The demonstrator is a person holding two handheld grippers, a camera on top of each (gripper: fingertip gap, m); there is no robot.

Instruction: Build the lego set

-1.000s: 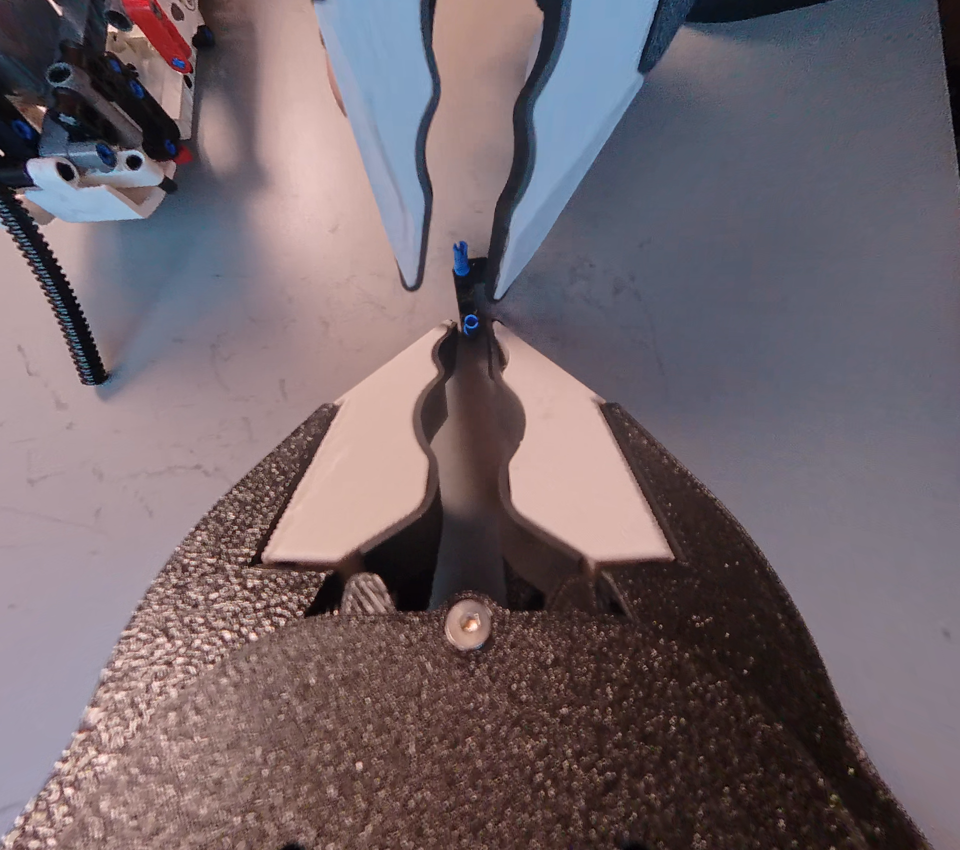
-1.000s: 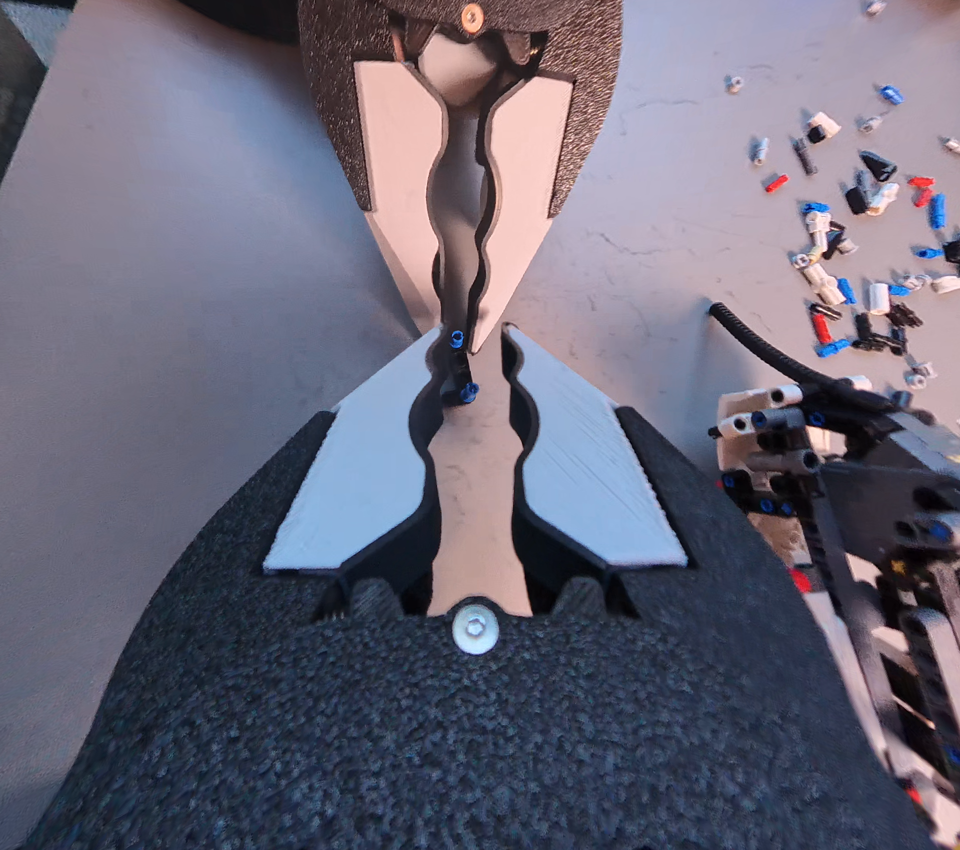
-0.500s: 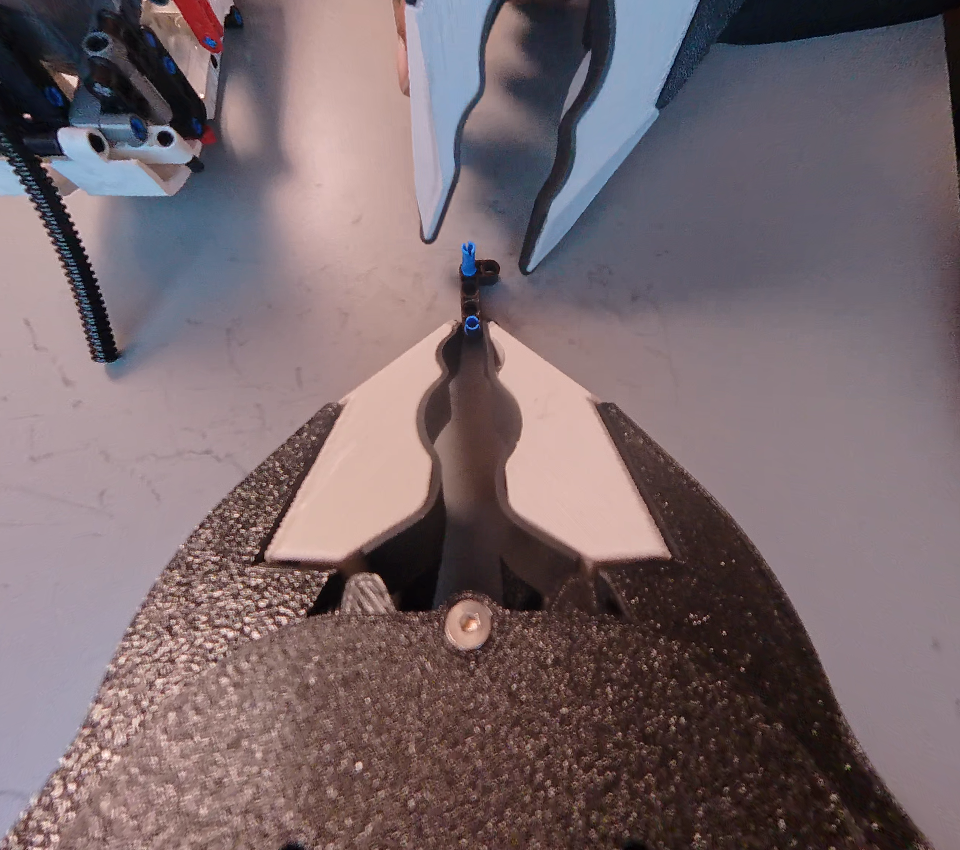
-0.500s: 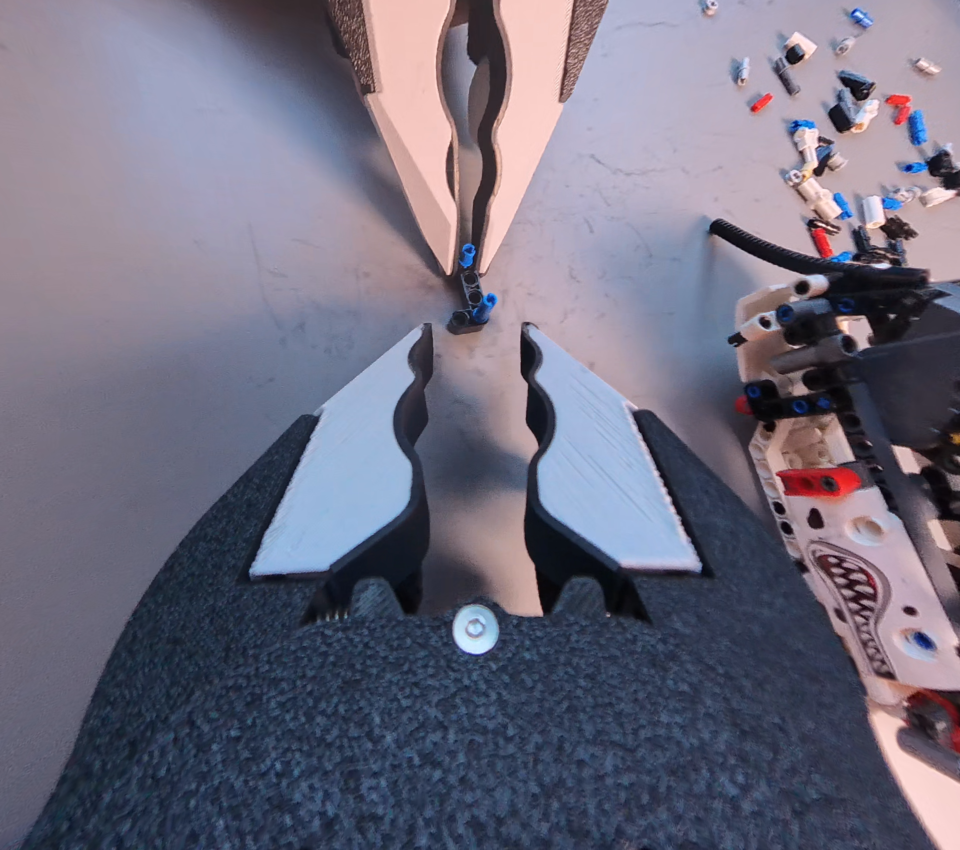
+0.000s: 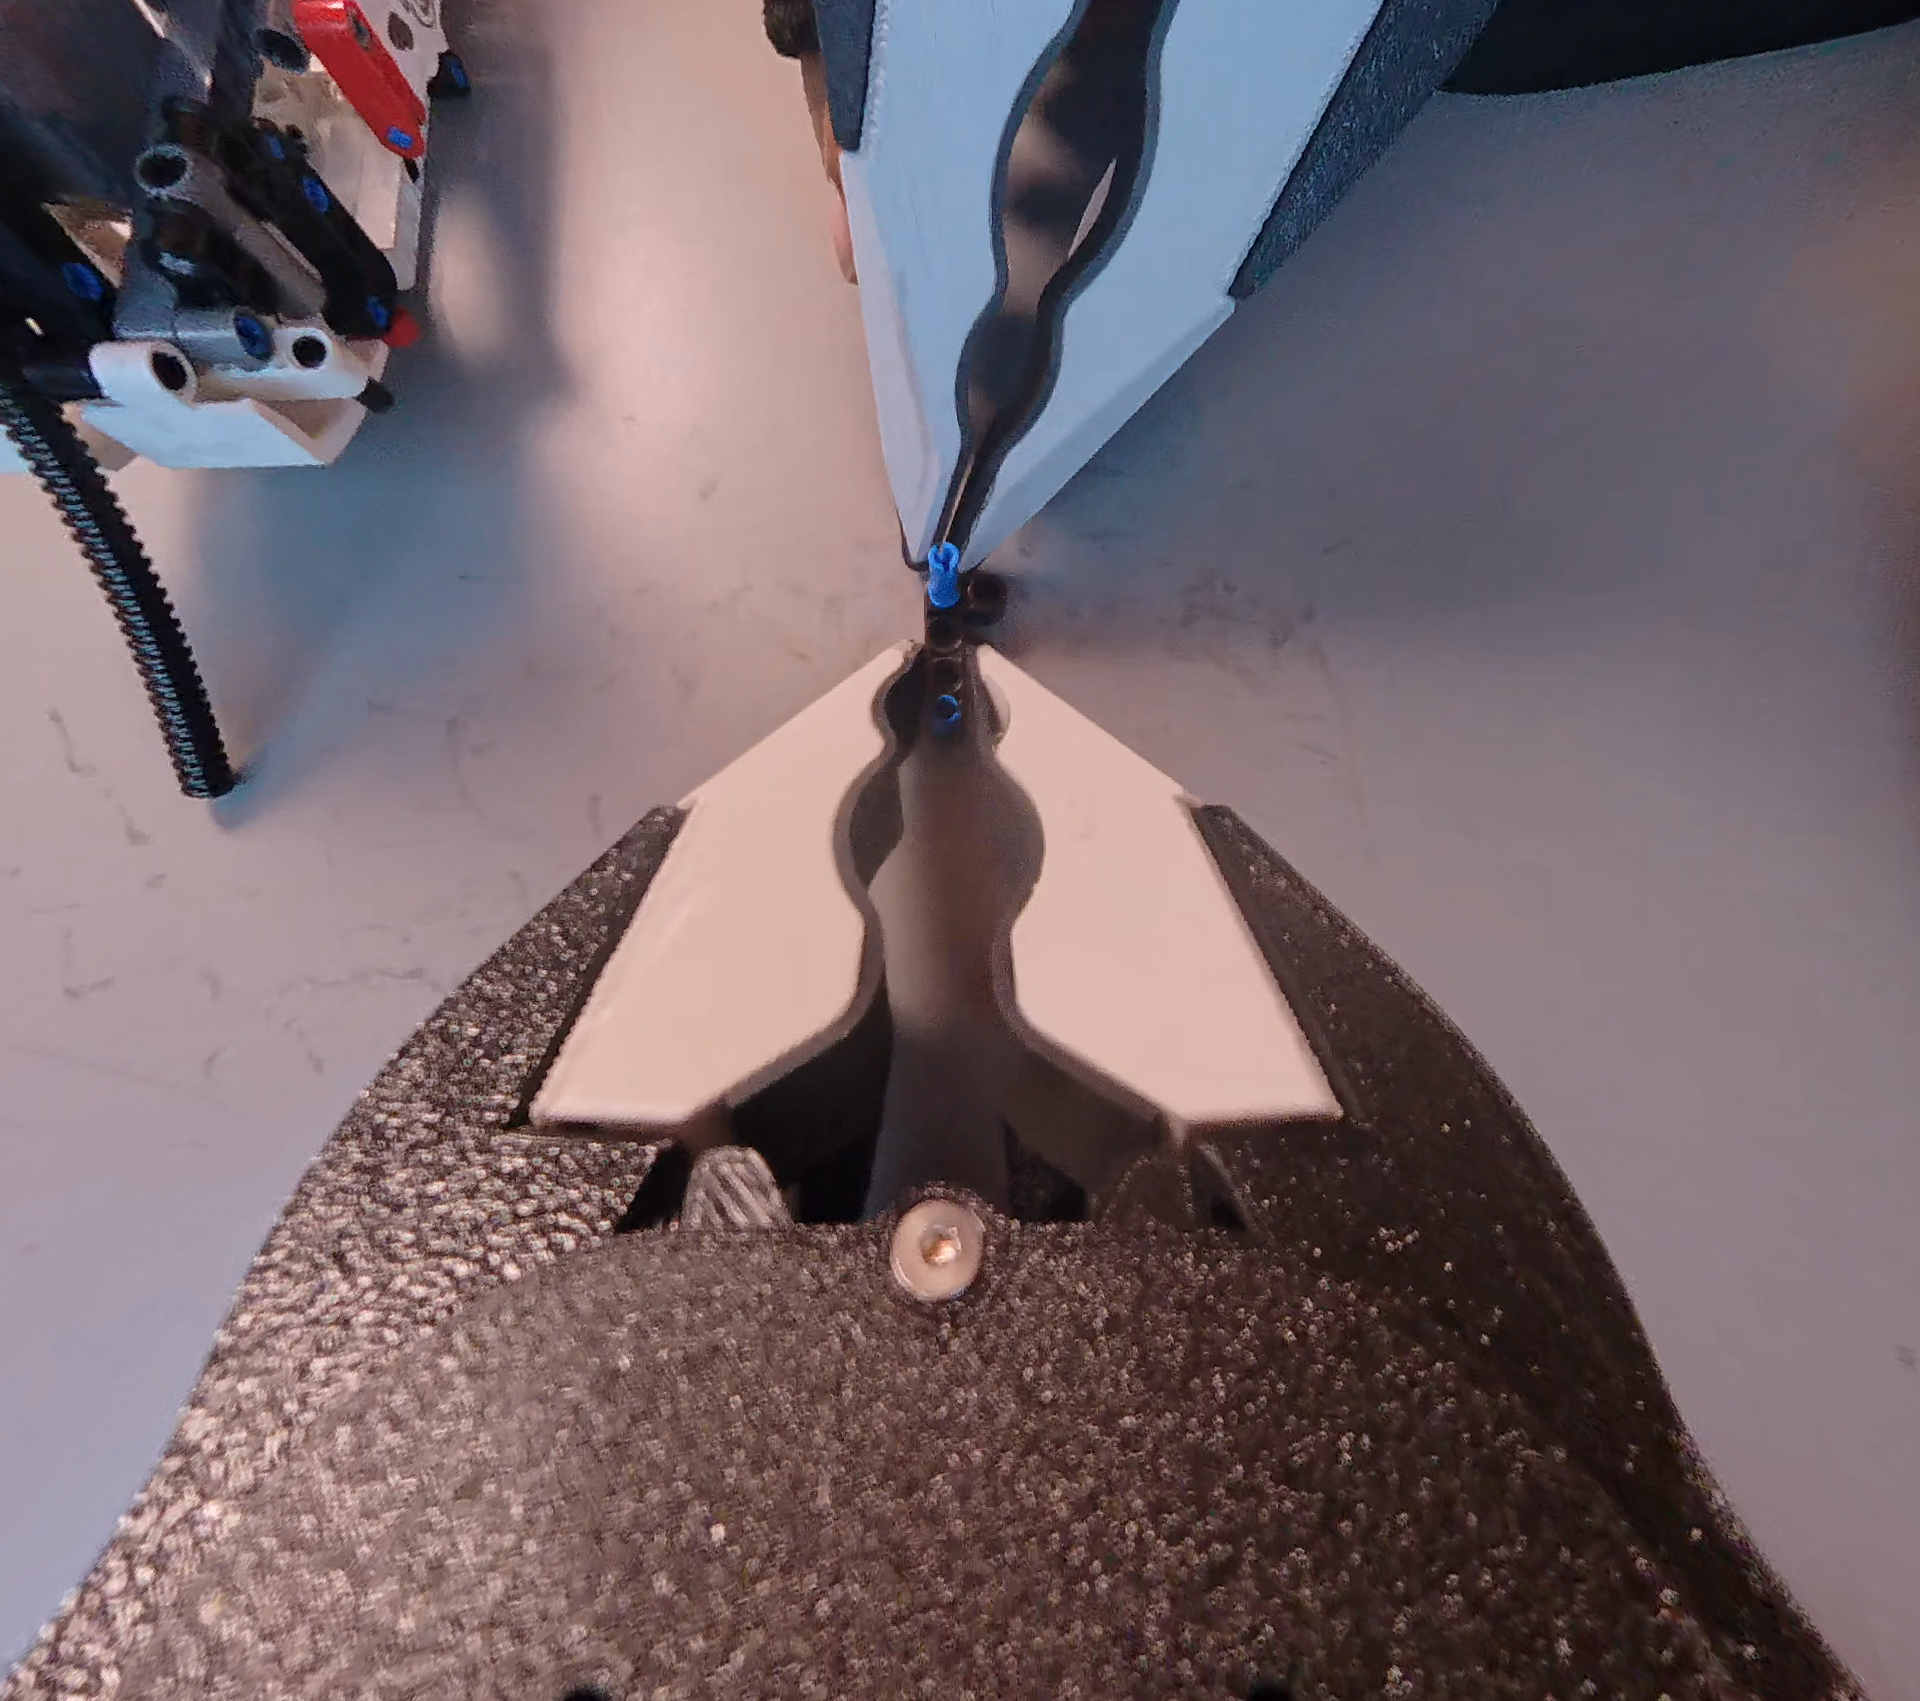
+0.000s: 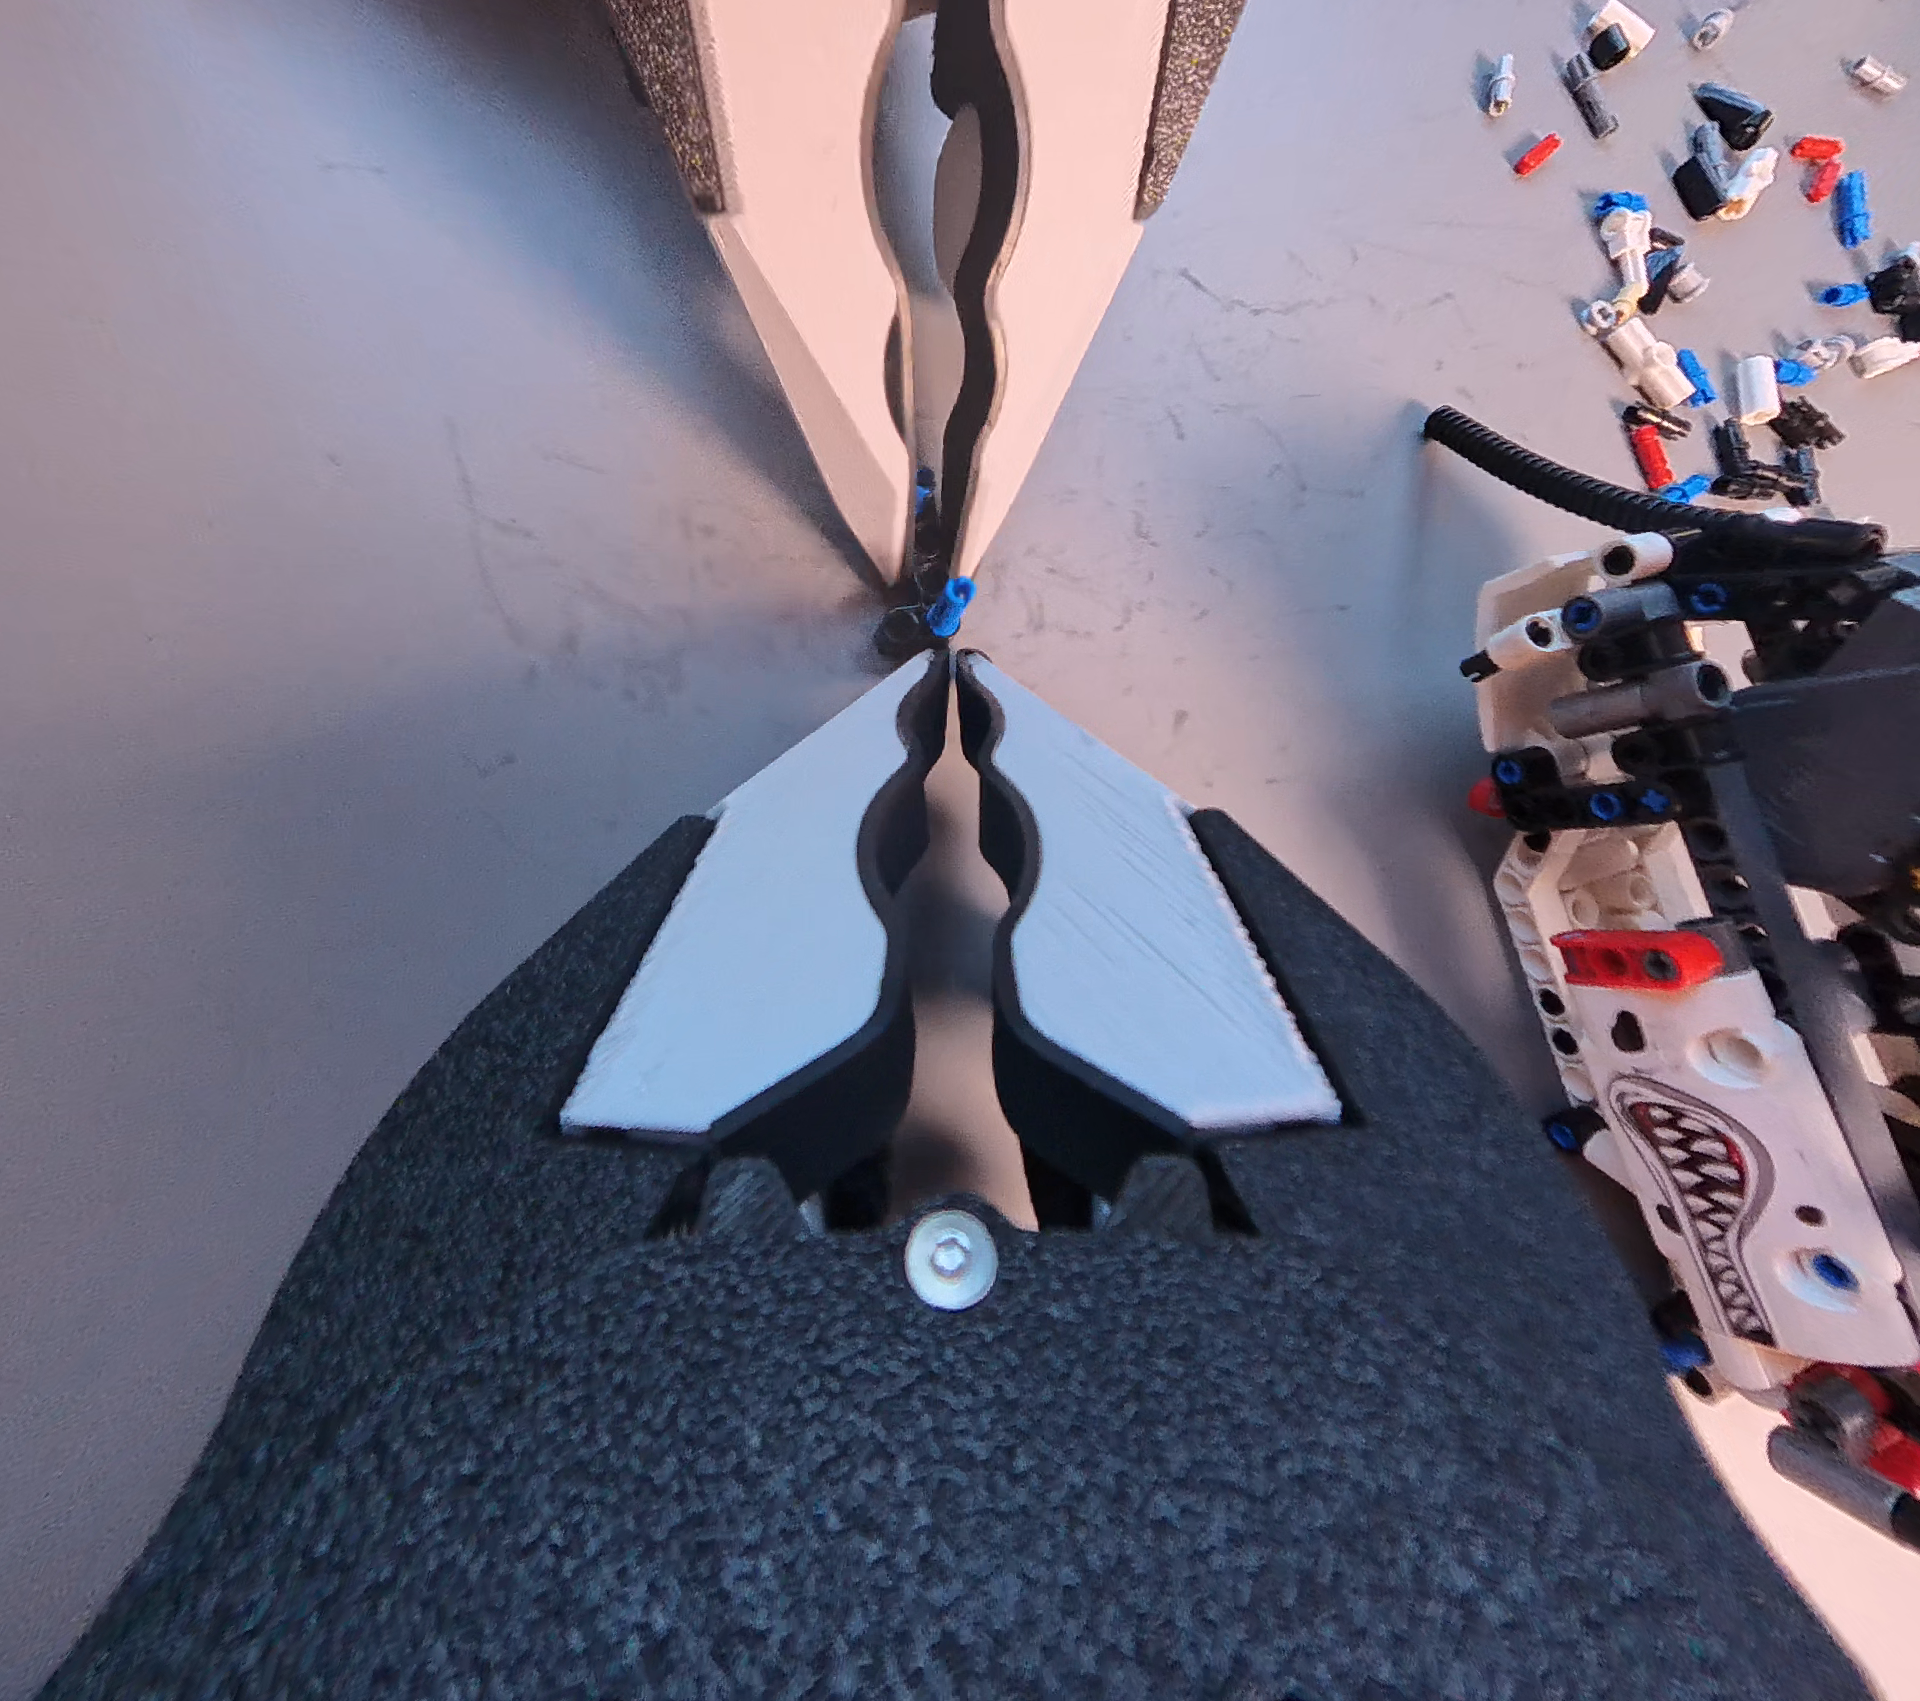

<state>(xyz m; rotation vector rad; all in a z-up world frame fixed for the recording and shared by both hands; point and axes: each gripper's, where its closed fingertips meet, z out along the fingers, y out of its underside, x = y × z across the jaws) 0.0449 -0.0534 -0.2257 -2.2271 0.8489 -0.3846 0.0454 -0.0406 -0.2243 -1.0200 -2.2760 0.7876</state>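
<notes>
My left gripper [image 5: 940, 664] is shut on a small black L-shaped beam [image 5: 951, 628] with two blue pins and holds it just above the table. One blue pin [image 5: 942, 586] sticks out of the beam's far end. My right gripper [image 6: 953, 662] faces the left one tip to tip. Its fingers are shut, and their tips touch the end of that blue pin [image 6: 948, 602]. The right gripper also shows in the left wrist view [image 5: 940, 552], and the left gripper in the right wrist view [image 6: 925, 560]. The beam [image 6: 902, 628] is partly hidden between the left fingers.
The half-built white and black lego vehicle [image 6: 1714, 976] with a shark-mouth panel stands to my right gripper's right, and shows in the left wrist view [image 5: 260, 197]. A black ribbed hose [image 6: 1558, 477] trails from it. Several loose small pieces [image 6: 1714, 249] lie beyond on the grey table. Less than 4 cm separates the two grippers' tips.
The right gripper, open and drawn back half a second ago, has shut and moved in onto the blue pin's end. The left gripper still holds the black beam in place.
</notes>
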